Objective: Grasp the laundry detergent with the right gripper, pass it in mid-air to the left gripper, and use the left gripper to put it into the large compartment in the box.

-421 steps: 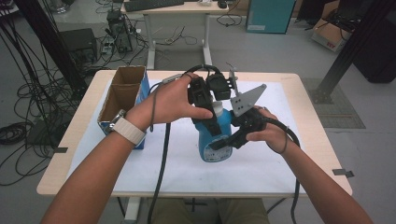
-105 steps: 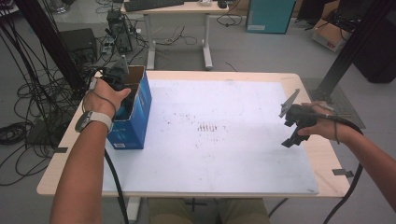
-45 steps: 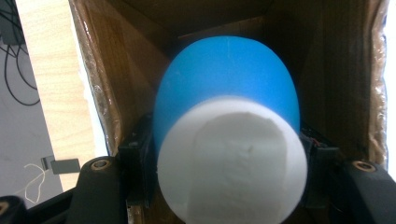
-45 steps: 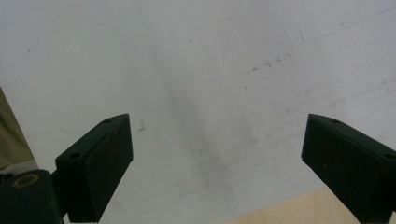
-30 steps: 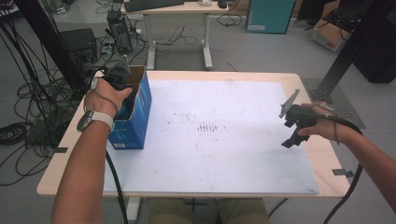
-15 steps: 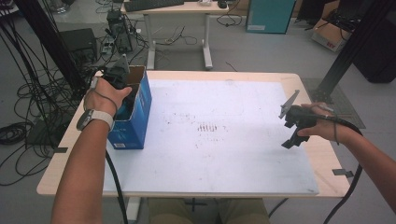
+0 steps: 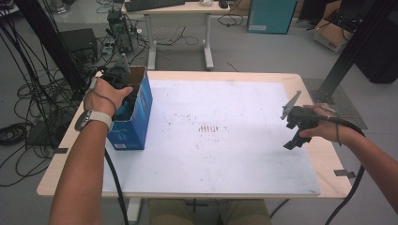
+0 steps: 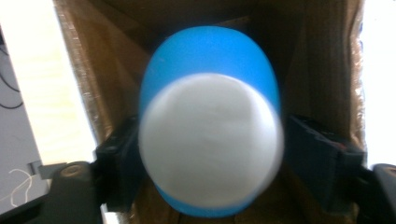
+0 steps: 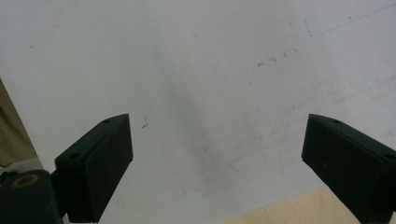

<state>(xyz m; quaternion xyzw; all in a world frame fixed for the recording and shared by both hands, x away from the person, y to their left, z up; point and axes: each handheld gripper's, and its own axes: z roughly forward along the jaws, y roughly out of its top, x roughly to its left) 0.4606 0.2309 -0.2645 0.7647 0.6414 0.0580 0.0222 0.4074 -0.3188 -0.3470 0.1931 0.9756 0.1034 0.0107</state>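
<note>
Bottle point(image 8: 210, 126) blurred, inside box point(image 7: 133, 112) | left jaws just opening around it | right jaws apart

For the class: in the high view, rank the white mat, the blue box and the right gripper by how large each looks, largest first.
1. white mat
2. blue box
3. right gripper, clearly smallest

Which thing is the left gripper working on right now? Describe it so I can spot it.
Find the blue cardboard box standing open at the table's left edge. Down inside it, between the left gripper's just-opened jaws, sits a blue container with a round white end, the sole item visible against the brown walls.
</note>
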